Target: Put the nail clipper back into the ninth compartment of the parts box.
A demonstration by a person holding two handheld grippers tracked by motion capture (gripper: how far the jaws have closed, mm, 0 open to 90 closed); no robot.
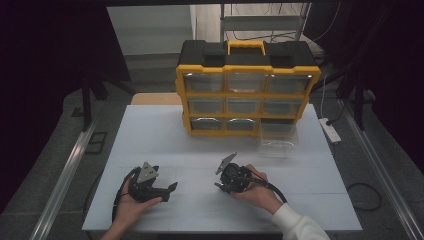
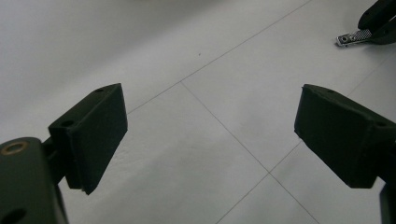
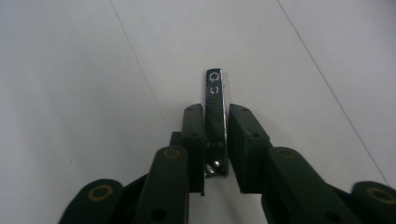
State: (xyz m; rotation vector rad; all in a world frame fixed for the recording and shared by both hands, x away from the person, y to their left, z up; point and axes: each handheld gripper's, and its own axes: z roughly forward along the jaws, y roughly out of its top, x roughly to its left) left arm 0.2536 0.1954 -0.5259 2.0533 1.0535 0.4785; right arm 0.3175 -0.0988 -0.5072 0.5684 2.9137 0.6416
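Observation:
A slim metal nail clipper lies lengthwise between the two black jaws of my right gripper, which is shut on it, low over the white table. Its ridged end pokes out past the fingertips. In the high view a hand holds the right gripper at the table's front centre, pointing left. My left gripper rests to its left, held in the other hand. Its jaws stand wide open with only bare table between them. Far off in the left gripper view, the nail clipper sticks out of the right gripper's jaws.
A yellow and black drawer organiser with clear drawers stands at the back of the table. Its bottom right drawer is pulled out toward me. A white power strip lies by the table's right edge. Metal rails run along both sides.

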